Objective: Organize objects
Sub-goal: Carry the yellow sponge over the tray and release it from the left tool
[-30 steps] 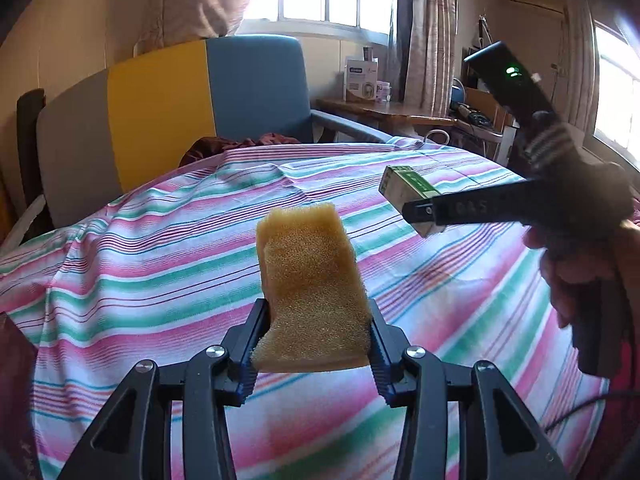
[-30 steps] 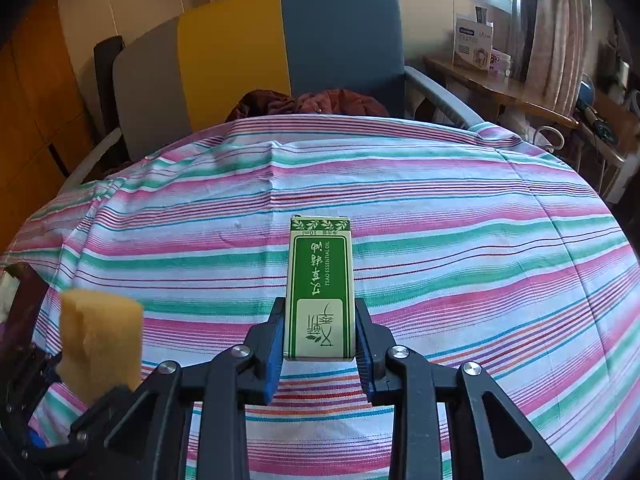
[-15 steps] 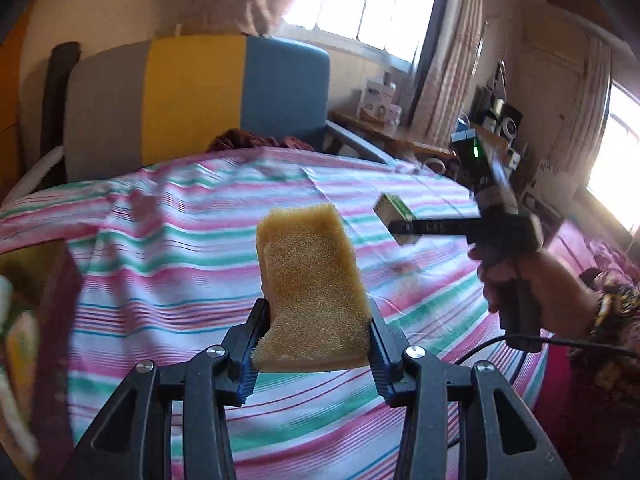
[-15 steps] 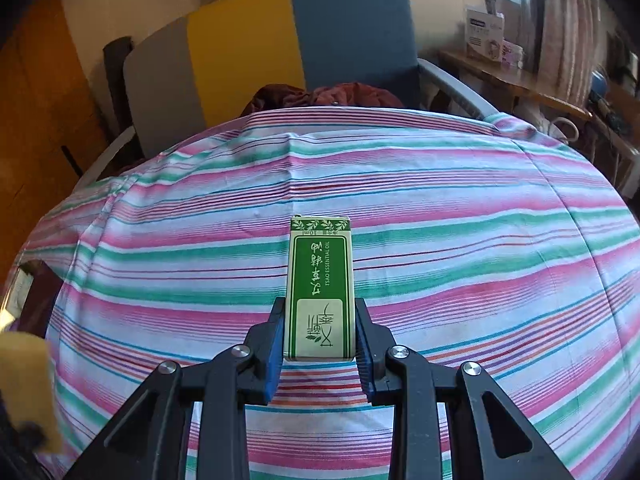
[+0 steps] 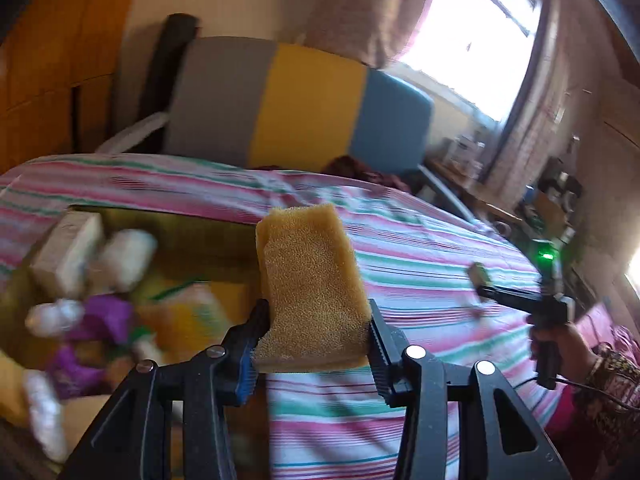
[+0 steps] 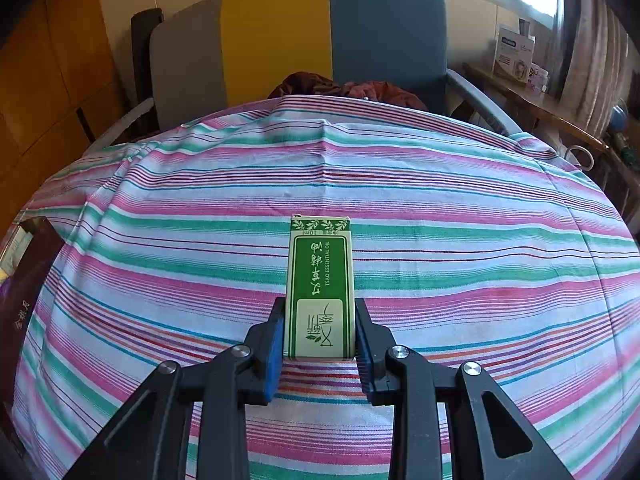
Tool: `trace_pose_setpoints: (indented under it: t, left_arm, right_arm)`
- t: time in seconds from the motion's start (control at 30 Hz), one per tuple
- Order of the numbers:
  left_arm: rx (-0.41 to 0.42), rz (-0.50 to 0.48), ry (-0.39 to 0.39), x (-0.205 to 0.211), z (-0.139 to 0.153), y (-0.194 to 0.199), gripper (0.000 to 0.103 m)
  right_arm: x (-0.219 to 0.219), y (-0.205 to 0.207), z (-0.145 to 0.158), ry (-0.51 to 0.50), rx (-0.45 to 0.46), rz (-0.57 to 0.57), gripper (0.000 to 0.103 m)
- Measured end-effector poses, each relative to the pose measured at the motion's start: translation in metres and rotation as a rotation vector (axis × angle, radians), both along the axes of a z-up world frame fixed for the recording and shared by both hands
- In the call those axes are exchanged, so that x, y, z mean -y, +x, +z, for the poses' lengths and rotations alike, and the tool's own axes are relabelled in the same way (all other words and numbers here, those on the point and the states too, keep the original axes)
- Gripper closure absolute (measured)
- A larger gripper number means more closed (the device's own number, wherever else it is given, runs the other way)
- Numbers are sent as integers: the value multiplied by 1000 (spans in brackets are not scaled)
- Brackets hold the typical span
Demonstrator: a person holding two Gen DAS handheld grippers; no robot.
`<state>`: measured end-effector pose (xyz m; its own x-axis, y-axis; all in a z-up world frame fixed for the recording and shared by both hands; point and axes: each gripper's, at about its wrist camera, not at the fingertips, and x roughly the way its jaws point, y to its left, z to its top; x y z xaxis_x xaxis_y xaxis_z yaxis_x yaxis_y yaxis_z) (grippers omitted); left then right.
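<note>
My left gripper is shut on a yellow sponge and holds it upright in the air, over the left edge of the striped table, beside an open box of blurred items. My right gripper is shut on a small green essential-oil box and holds it above the striped cloth. The right gripper also shows in the left wrist view, far right, with the green box at its tip.
The box to the left holds several blurred things: white packets, a purple item, a yellow pack. A dark box edge shows at the table's left. A grey, yellow and blue chair stands behind the table.
My left gripper has swung left with the sponge, bringing the box of items into view. My right gripper has stayed over the table with the green box.
</note>
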<state>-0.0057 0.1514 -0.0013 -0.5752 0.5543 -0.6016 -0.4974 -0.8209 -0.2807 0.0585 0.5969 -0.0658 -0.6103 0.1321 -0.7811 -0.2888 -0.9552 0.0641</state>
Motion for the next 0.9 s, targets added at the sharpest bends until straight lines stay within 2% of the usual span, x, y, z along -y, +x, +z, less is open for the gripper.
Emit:
trace_pose_setpoints:
  t: [0.27, 0.33, 0.53, 0.77, 0.9]
  left_arm:
    - [74, 161, -5, 75, -13, -36, 57]
    - [125, 171, -2, 88, -21, -47, 57]
    - [200, 125, -50, 73, -37, -70, 57]
    - [263, 144, -114, 56, -52, -98, 57]
    - [273, 183, -206, 50, -61, -103, 57]
  right_arm:
    - [7, 2, 5, 8, -33, 25, 72]
    - [10, 1, 3, 14, -24, 35, 72]
    - [16, -1, 2, 28, -22, 59, 72]
    - [18, -1, 1, 34, -22, 70, 72]
    - [20, -1, 3, 38, -31, 78, 72]
